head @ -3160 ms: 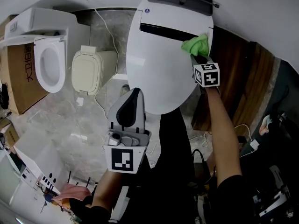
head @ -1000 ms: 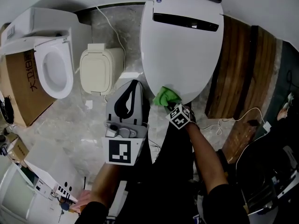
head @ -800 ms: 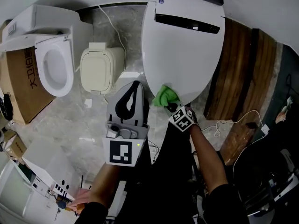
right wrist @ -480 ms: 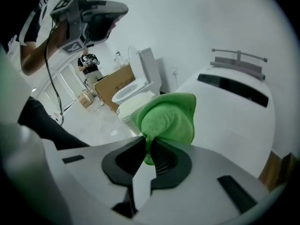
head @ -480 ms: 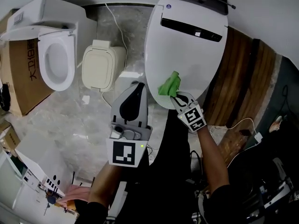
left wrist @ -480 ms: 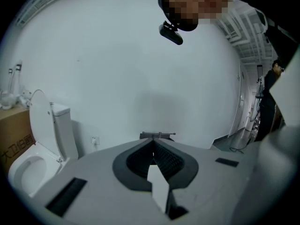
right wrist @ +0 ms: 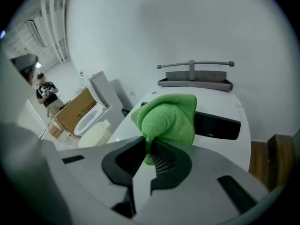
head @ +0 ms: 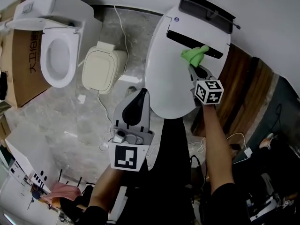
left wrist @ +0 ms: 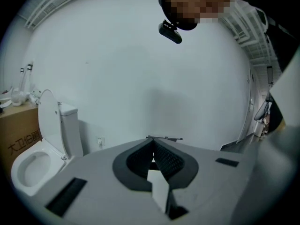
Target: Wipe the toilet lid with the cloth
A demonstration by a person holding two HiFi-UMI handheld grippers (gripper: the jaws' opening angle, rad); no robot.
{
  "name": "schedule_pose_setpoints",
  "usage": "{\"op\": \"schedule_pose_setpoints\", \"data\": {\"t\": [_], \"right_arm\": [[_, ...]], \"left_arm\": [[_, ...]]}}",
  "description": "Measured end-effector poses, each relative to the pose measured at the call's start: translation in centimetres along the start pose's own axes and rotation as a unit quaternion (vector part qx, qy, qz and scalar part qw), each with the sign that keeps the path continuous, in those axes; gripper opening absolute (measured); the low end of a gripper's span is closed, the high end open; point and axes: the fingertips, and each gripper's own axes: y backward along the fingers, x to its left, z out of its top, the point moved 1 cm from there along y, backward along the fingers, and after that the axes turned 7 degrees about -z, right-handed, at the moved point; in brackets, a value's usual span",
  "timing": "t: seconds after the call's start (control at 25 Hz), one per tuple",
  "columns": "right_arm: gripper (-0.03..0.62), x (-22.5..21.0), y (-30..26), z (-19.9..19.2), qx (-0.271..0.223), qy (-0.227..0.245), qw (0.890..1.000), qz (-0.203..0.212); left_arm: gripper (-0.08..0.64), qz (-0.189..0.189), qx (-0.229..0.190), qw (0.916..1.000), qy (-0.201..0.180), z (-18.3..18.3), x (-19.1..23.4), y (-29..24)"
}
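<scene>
The white closed toilet lid (head: 171, 74) fills the upper middle of the head view and has a black strip near its back. My right gripper (head: 193, 65) is shut on a bunched green cloth (head: 194, 54), which rests on the lid beside that black strip. In the right gripper view the green cloth (right wrist: 168, 121) bulges out from between the jaws over the toilet lid (right wrist: 220, 139). My left gripper (head: 138, 97) hangs low in front of the lid, off it, jaws together with nothing between them. The left gripper (left wrist: 152, 161) points at a bare white wall.
A second toilet (head: 58, 55) with its seat open stands at the left by a cardboard box (head: 21, 64). A beige lidded bin (head: 101, 69) sits between the toilets. A white cable (head: 119, 25) runs across the marble floor. Wooden boards (head: 243, 93) lie right of the lid.
My right gripper has carried the green cloth from the lid's front edge up across the lid to the black strip near the back. The left gripper stays low in front.
</scene>
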Motion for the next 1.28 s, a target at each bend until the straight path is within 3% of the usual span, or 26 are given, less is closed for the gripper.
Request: {"op": "schedule_pose_setpoints", "data": {"t": [0.12,0.28,0.52,0.84,1.08,1.28], "right_arm": [[0.043,-2.2,-2.9,0.6,0.033,-0.005,0.999,-0.032],[0.043,-2.3,-5.7,0.4,0.075,-0.009,0.997,-0.033],[0.043,-1.2,-6.9,0.3,0.079,-0.012,0.996,-0.030],[0.043,2.5,-8.1,0.0,0.109,0.042,0.993,0.002],[0.043,6.7,-8.0,-2.3,0.125,0.105,0.986,0.016],[0.043,10.1,-7.3,-5.7,0.163,0.096,0.980,0.058]], "left_arm": [[0.009,0.010,-0.005,0.9999,-0.004,0.5,0.4,-0.4],[0.009,0.030,-0.005,0.9996,-0.001,0.5,1.7,-0.4],[0.009,0.041,-0.005,0.9991,0.013,0.2,3.3,-0.2],[0.009,0.035,-0.002,0.9993,0.007,0.1,4.5,0.5],[0.009,0.035,-0.004,0.9994,0.007,0.1,5.6,1.3],[0.009,0.034,-0.004,0.9994,0.007,-0.1,6.5,2.0]]}}
